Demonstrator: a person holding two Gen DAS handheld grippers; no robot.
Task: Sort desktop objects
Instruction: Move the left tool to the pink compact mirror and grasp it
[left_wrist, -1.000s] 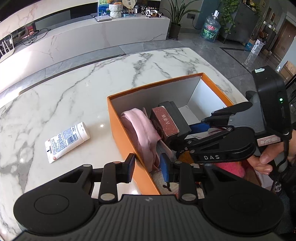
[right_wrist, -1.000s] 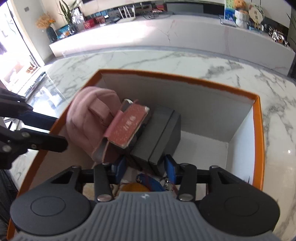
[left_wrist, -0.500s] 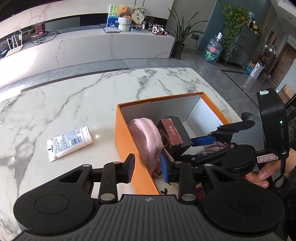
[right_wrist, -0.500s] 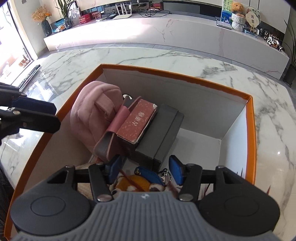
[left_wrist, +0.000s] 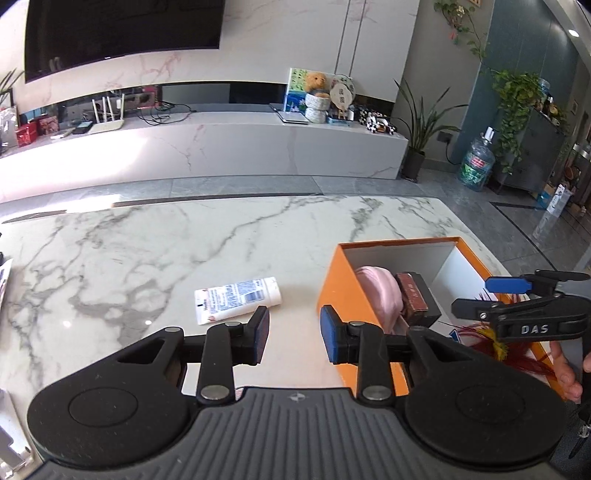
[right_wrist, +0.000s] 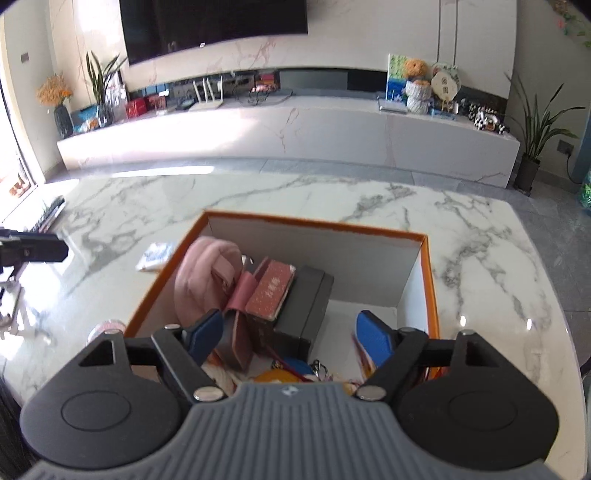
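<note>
The left gripper (left_wrist: 293, 334) is partly open and holds nothing, near the tube (left_wrist: 236, 300) on the table (left_wrist: 147, 251), while the right gripper (right_wrist: 290, 338) opens wide, empty, over the box (right_wrist: 430, 291).

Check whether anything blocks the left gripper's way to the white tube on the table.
Nothing visible does. The tube lies on bare marble table, just ahead of the left gripper, whose jaws are empty and part open. The orange box stands to the right, apart from the tube, off the straight path.
</note>
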